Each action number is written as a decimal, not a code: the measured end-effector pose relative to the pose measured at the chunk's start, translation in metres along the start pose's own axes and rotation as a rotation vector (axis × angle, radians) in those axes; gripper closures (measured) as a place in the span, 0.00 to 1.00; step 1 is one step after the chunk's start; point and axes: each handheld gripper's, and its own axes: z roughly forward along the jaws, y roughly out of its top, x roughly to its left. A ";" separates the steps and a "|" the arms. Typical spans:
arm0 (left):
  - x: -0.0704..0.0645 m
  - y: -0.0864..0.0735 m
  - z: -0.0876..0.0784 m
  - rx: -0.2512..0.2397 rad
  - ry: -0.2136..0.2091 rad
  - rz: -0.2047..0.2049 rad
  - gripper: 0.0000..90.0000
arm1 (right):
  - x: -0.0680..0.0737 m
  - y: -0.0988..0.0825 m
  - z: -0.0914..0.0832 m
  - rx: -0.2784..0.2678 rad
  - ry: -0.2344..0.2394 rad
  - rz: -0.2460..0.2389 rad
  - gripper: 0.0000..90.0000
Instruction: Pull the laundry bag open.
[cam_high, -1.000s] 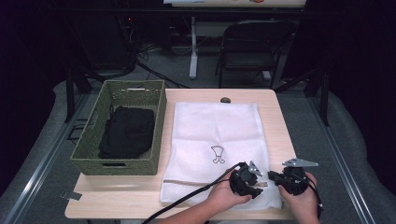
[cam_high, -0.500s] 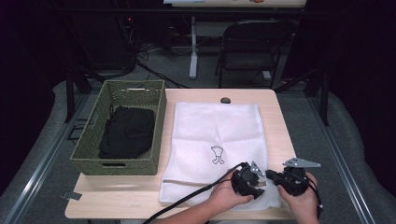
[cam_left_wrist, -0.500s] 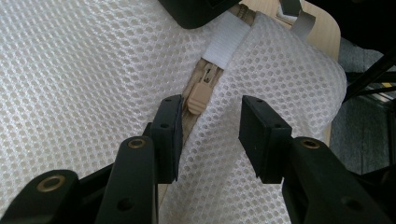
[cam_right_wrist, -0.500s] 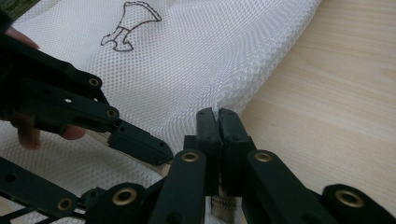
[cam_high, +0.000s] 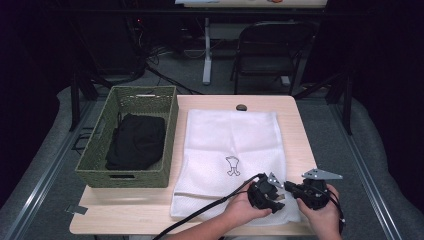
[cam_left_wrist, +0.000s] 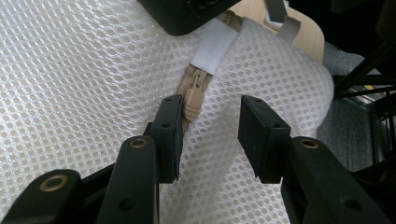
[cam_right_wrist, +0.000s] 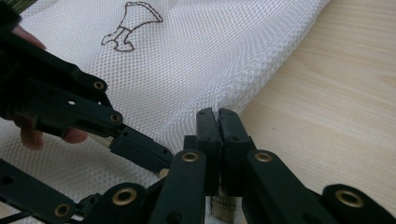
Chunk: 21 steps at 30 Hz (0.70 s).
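The left gripper (cam_left_wrist: 210, 135) gapes around the mesh bag's (cam_high: 232, 145) zipper pull (cam_left_wrist: 193, 101); the right gripper (cam_right_wrist: 218, 122) pinches the bag's edge, beside the green basket (cam_high: 100, 155).

Three cameras on one table corner

The high view looks forward and down over the whole table (cam_high: 295, 130); both gripper views sit close above the white mesh laundry bag (cam_high: 232, 150), sharing its near right corner and beige zipper (cam_left_wrist: 194, 95).
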 end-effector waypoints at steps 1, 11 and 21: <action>0.000 0.000 -0.001 -0.001 -0.001 0.000 0.68 | 0.000 0.000 0.000 0.000 0.000 0.000 0.98; -0.007 -0.001 0.001 -0.014 0.010 -0.006 0.71 | 0.000 0.000 0.001 0.004 0.006 0.000 0.98; -0.005 -0.001 0.004 -0.034 0.017 -0.039 0.77 | 0.001 0.000 0.001 0.001 0.005 0.001 0.98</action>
